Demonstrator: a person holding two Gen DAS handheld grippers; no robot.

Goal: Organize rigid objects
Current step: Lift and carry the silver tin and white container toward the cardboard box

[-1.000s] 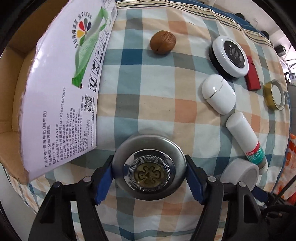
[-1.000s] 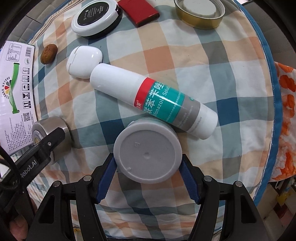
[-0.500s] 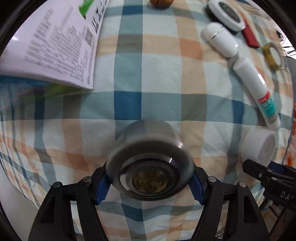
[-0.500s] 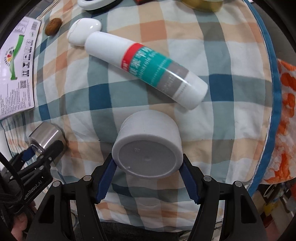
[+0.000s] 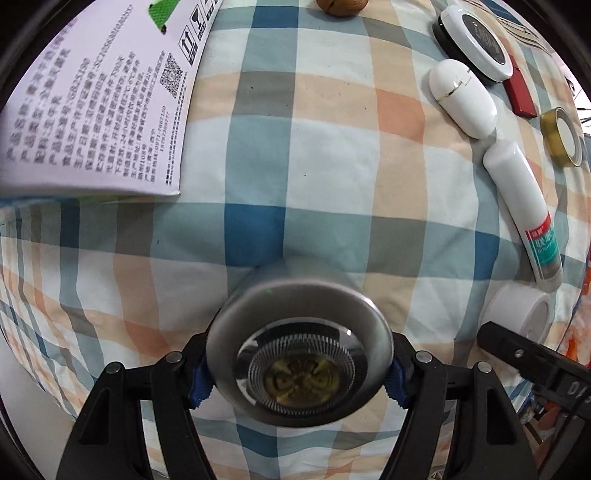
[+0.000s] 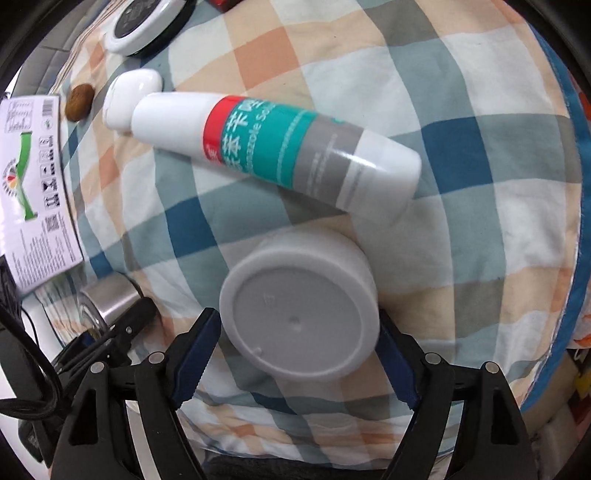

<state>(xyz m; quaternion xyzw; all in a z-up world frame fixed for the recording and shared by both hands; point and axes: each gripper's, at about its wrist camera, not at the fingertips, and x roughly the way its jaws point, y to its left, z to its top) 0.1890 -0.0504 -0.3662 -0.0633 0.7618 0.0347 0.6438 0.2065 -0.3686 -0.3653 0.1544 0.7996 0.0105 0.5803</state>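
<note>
My left gripper is shut on a round silver metal lamp fitting, lifted above the plaid cloth. My right gripper is shut on a white plastic jar, its flat bottom facing the camera. The jar also shows at the right edge of the left wrist view. The silver fitting shows at lower left in the right wrist view. A white bottle with a red and teal label lies just beyond the jar.
A white printed carton lies at the left. On the cloth lie a brown nut, a round black-and-white case, a white oval case, a red flat box and a gold tape ring.
Both grippers have lifted and pulled back with their objects. The silver fitting and the white jar have left the cloth, and the other items now look farther away.
</note>
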